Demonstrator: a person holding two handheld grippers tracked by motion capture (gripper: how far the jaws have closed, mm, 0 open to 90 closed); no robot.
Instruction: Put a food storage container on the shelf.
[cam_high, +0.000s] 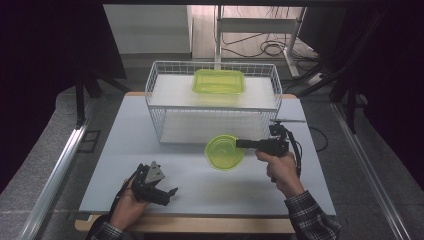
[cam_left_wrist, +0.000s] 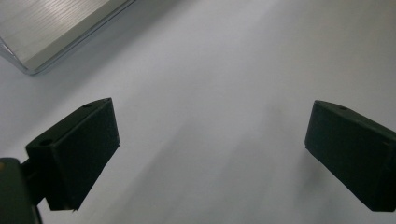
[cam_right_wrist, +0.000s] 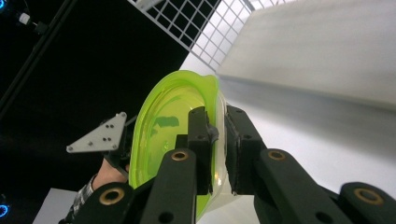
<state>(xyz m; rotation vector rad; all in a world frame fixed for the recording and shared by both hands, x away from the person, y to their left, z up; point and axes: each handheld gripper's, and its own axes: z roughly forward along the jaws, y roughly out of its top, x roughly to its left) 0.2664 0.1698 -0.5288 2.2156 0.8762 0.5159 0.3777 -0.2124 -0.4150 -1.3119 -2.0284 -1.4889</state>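
The right gripper (cam_right_wrist: 217, 140) is clamped on the round bowl's (cam_high: 225, 152) rim. The high view shows a green tray (cam_high: 219, 81) at twelve o'clock on the wire rack (cam_high: 212, 102). The left gripper (cam_left_wrist: 210, 154) stands spread wide above bare table (cam_left_wrist: 224, 70).

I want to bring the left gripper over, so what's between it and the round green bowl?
Bare table, per the high view, between left gripper and round green bowl.

The round lime-green plastic bowl (cam_right_wrist: 173, 135) is cut off at the right gripper view's 6 o'clock edge, its wall partly hidden behind the right gripper (cam_right_wrist: 219, 154); a ribbed aluminium rail (cam_left_wrist: 51, 28) is cropped at 11 o'clock in the left gripper view
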